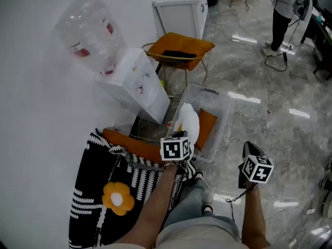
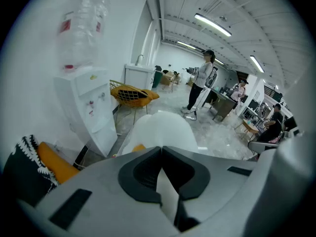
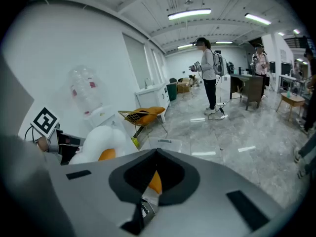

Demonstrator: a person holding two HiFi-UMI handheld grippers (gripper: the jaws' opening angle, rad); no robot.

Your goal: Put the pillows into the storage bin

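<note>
Left gripper view: left gripper (image 2: 161,149) clamps the white pillow (image 2: 160,128), bulging just ahead.

The white pillow (image 1: 190,119) has an orange spot. The orange pillow (image 1: 206,127) lies in the clear storage bin (image 1: 223,105). The blanket (image 1: 88,191) has black and white stripes and an orange flower (image 1: 118,197). The floor (image 1: 280,123) is grey marble, and the cushion (image 1: 179,43) is orange.
</note>
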